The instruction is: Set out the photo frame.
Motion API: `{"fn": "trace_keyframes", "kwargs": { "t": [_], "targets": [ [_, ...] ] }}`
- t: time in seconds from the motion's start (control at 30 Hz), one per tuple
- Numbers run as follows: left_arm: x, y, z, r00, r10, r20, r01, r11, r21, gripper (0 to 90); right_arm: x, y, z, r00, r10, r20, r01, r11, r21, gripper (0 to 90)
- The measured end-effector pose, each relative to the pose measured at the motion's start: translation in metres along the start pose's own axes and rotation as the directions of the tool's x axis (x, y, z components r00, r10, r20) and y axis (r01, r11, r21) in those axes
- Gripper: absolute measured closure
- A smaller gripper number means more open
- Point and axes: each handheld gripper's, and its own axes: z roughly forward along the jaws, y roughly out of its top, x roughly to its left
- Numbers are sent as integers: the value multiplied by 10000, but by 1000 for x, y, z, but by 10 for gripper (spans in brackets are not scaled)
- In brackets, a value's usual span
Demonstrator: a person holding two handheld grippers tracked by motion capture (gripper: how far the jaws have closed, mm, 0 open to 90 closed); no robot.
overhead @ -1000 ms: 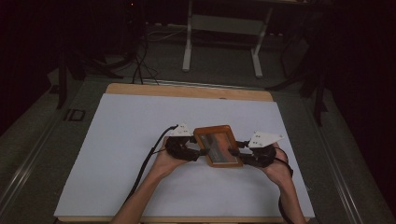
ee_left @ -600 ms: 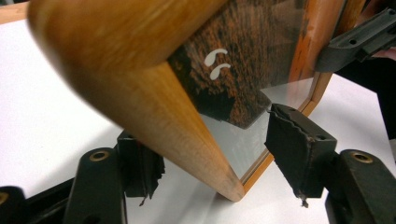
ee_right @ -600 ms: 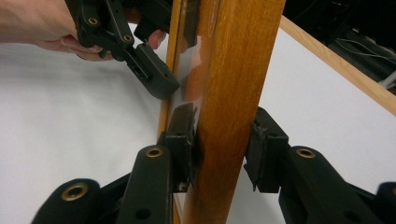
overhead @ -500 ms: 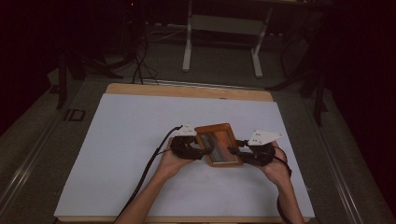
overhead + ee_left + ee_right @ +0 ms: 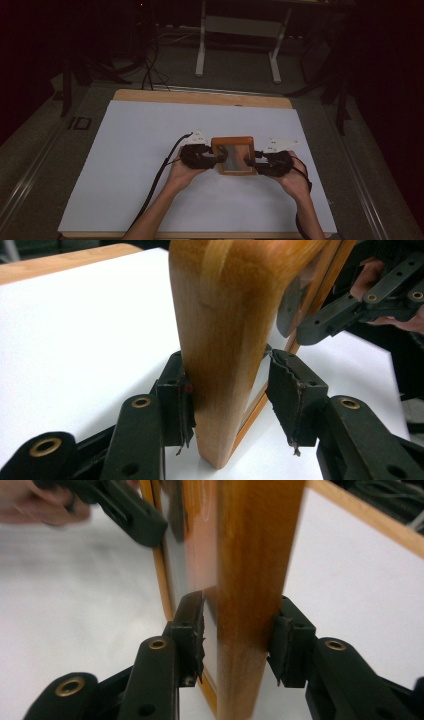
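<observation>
A wooden tray (image 5: 234, 155) with rounded corners and a thick, glossy orange-brown rim sits near the middle of the white sheet (image 5: 135, 150) that covers the table (image 5: 200, 97), a little toward the person's side. Its floor looks pale and slick, catching reflections.

The left gripper (image 5: 204, 156) has its black jaws astride the tray's left rim. They have just been closing: in the left gripper view one ragged, dark rubber pad (image 5: 182, 407) touches the outer wood face, while the other pad (image 5: 287, 392) stands a little off the inner side (so the rim is between them, not yet pinched). The right gripper (image 5: 257, 160) straddles the opposite rim; its jaws have just been easing wider, and in the right gripper view the outer pad (image 5: 282, 647) lies against the wood while the inner one (image 5: 192, 630) sits close beside it.

Behind the table, on the dull grey floor, stands a white metal frame (image 5: 237, 30) with two legs, and loose black cables (image 5: 150, 70) trail in the dark
</observation>
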Motion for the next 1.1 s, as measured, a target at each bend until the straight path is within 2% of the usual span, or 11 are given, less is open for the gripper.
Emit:
{"fn": "trace_keyframes", "kwargs": {
  "t": [0.03,0.1,0.43,0.57,0.83,0.9,1.1],
  "targets": [
    [3,0,-5,9999,-142,2,142,9999,-54,547,0,0,2,9999,79,-105,-80,9999,-115,608],
    [5,0,-11,9998,-181,-72,180,9998,-121,548,0,3,6,9991,293,-295,-299,9993,-215,608],
    [11,-4,-45,9965,-594,-584,550,9958,-729,550,8,19,26,9933,707,-913,-766,9950,-634,601],
    [12,-6,-52,9947,-740,-721,678,9941,-841,550,10,23,32,9913,789,-1050,-863,9939,-681,600],
    [15,-11,-64,9894,-1057,-995,959,9905,-984,555,13,26,46,9811,1178,-1532,-1304,9886,-747,597],
    [16,-16,-67,9868,-1160,-1126,1056,9899,-943,554,16,24,53,9757,1375,-1708,-1510,9862,-686,596],
    [21,-22,-70,9831,-1307,-1285,1191,9884,-938,550,20,25,65,9729,1526,-1738,-1638,9851,-516,591]
  ]
}}
